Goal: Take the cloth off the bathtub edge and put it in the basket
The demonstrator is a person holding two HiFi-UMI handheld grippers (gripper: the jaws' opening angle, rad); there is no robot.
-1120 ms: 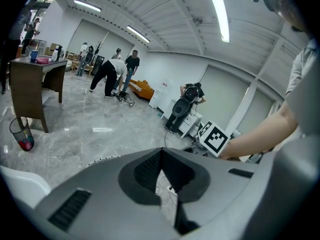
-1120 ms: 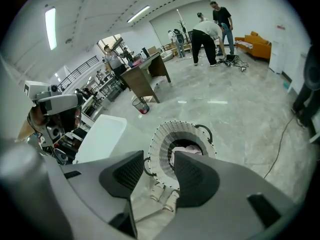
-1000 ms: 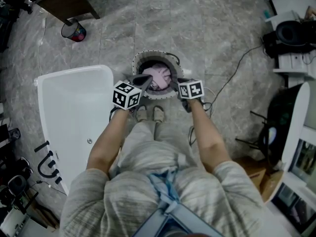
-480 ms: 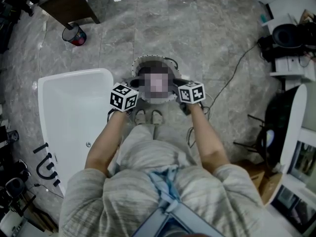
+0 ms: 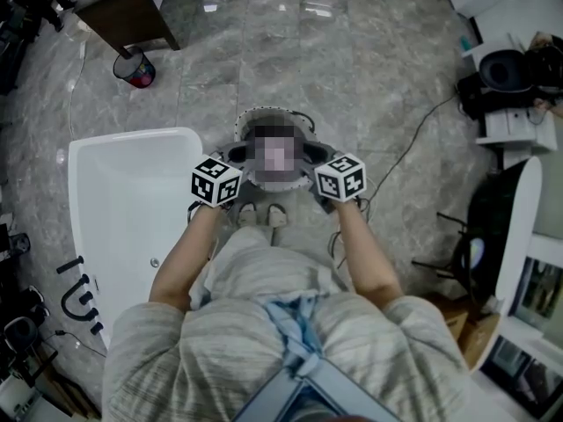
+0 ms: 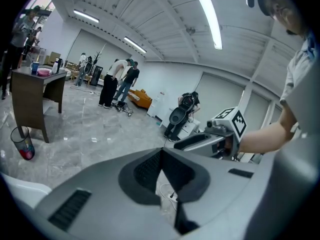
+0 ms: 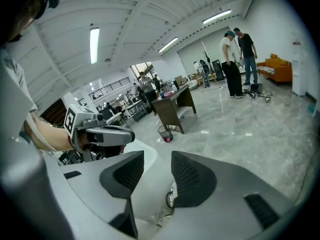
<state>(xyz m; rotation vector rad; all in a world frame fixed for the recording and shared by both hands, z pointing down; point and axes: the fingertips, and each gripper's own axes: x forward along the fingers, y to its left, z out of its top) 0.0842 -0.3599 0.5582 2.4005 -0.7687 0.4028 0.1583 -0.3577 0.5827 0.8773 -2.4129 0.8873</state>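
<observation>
Cloth cannot be made out: a mosaic patch lies over the inside of the round grey basket with a pale dotted rim (image 5: pixel 264 111). Only a pinkish tint comes through, so whether the cloth lies there cannot be told. Both gripper views look out across the room and show neither basket nor cloth.

The left tongs (image 5: pixel 237 151) and the right tongs (image 5: pixel 310 152) hang over the basket's near rim from either side, and their marker cubes cover the hands. In the left gripper view the dark ribbed pads (image 6: pixel 147 171) meet at their tips with nothing between them. In the right gripper view the pads (image 7: pixel 192 176) stand apart, with nothing in the gap.

A smooth white bathtub (image 5: pixel 132 209) lies just left of the person, its far corner near the basket. The floor of polished grey veined stone tiles (image 5: pixel 352 77) reflects the ceiling strip lights. A dark brown wooden worktop (image 5: pixel 127 11) stands at the far left, with a small mesh bin with a red bottom (image 5: pixel 134 67) beside it. Black and white equipment along the right edge is cut off by the frame, and a thin black cable (image 5: pixel 413 134) trails across the floor from it.
</observation>
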